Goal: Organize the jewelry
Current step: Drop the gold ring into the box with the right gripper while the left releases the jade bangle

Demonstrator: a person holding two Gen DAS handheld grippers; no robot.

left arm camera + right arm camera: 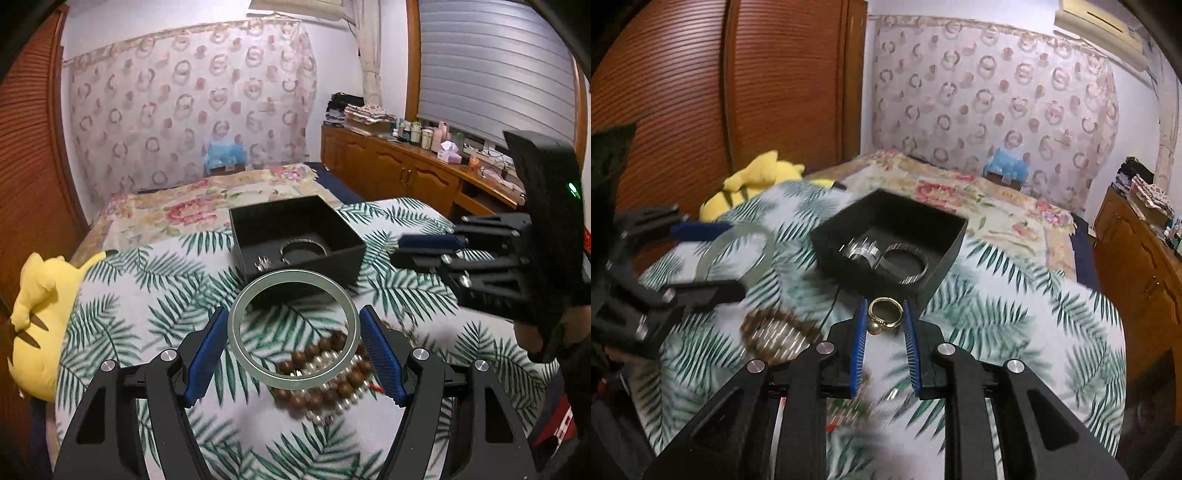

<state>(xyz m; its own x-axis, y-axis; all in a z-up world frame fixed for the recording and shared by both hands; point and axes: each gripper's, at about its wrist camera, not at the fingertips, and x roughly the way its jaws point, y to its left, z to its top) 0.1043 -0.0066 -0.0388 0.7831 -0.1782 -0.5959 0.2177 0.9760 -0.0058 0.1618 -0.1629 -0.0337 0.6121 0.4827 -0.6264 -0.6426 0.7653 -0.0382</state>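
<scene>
Two hand-held grippers each carry a piece of jewelry above a palm-leaf cloth that covers the desk. The left hand-held gripper has its blue pads pressed against opposite sides of a pale green bangle, which stands tilted between them, lifted off the cloth. Below and behind the bangle lies a beaded bracelet of brown wooden beads and white pearls, resting on the cloth.

The right hand-held gripper is clamped on a gold ring bearing a small round pearl-like bead; the ring sits upright between the narrow-set blue pads, just in front of the near wall of a black box.

That open black box stands on the cloth beyond both grippers. Inside it lie silver-coloured rings or bands in round recesses; their exact kind is blurred.

From the left wrist view the right hand-held gripper shows at the right, near the box's right side. From the right wrist view the left hand-held gripper with the bangle shows at the left.

Further out, a yellow plush toy lies at the desk's left edge, a floral bed stretches behind, and a wooden cabinet runs along the right wall.
</scene>
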